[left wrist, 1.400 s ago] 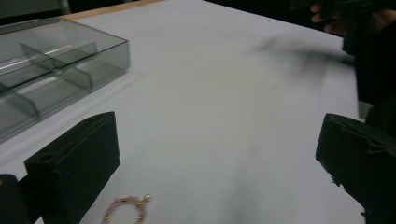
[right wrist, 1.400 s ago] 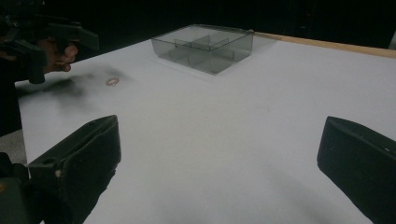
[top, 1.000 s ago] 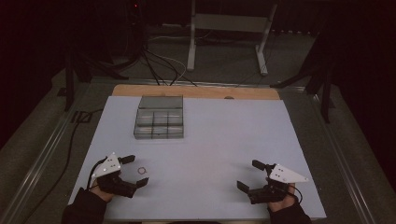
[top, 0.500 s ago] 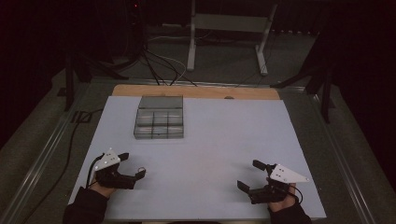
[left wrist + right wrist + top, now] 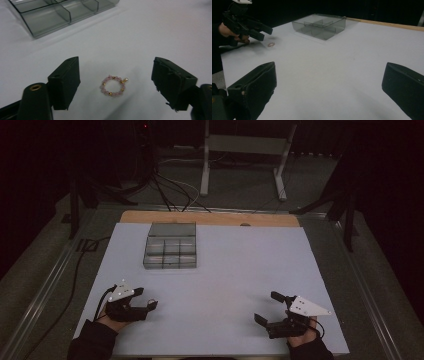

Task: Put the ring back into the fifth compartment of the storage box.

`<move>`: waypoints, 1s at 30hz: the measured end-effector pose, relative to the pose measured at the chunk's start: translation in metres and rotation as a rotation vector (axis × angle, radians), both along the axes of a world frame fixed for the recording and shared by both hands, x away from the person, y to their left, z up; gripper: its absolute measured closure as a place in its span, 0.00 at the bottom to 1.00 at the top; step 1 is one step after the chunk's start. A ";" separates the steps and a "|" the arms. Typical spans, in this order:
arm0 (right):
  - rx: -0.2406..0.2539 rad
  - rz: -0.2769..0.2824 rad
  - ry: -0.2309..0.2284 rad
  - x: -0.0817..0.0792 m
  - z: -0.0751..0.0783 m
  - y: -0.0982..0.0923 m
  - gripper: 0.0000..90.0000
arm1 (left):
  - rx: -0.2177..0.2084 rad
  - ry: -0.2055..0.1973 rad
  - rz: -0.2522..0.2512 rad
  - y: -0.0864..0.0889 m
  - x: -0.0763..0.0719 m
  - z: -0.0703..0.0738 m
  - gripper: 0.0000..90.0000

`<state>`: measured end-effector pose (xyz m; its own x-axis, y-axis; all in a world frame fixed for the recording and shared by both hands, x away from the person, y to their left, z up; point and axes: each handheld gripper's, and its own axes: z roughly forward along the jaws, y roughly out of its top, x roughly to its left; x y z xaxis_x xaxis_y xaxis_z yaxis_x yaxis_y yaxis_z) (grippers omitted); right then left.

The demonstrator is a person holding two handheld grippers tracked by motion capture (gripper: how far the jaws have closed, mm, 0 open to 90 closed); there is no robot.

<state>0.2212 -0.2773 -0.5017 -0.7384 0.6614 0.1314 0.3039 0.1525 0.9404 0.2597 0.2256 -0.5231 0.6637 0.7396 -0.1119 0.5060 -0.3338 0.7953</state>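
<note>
A small ring of pink and gold beads (image 5: 113, 85) lies flat on the white table. My left gripper (image 5: 117, 71) hangs low over it with one jaw on each side. Its jaws have just been closing, but neither pad touches the beads. In the high view the left gripper (image 5: 147, 299) is at the front left. The right gripper view shows the left gripper (image 5: 265, 33) just behind the bead ring (image 5: 271, 44). My right gripper (image 5: 267, 307) rests at the front right, open and holding nothing (image 5: 329, 75).
A clear grey compartment box (image 5: 170, 246) stands behind the left gripper toward the table's middle back, also seen close by (image 5: 57, 12) and farther off (image 5: 319, 25). A wooden strip (image 5: 210, 218) edges the far side. Cables and a stand's legs lie on the floor beyond.
The left gripper has tipped down over the bead ring, which now lies between its jaws, and the jaws have narrowed. The right gripper has kept still.
</note>
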 end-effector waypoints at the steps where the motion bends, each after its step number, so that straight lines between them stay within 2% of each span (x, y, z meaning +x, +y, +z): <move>1: -0.003 0.000 -0.001 0.000 0.000 0.000 0.00 | 0.012 0.001 -0.006 -0.001 0.000 -0.001 0.33; 7: -0.003 0.001 0.000 0.000 0.000 0.000 0.00 | 0.051 0.006 -0.014 -0.004 0.000 -0.003 0.47; 13: -0.004 0.002 0.001 0.000 0.000 0.000 0.00 | 0.088 0.003 0.038 -0.003 0.003 -0.003 0.61; 17: -0.003 0.002 0.002 0.000 0.000 0.000 0.00 | 0.113 0.015 0.057 -0.006 0.006 -0.005 0.66; 22: -0.004 0.001 0.003 0.000 0.000 0.000 0.00 | 0.169 0.024 0.060 -0.010 0.007 -0.007 0.76; 30: -0.005 0.001 0.004 0.000 0.000 0.000 0.00 | 0.204 0.029 0.051 -0.014 0.007 -0.007 0.86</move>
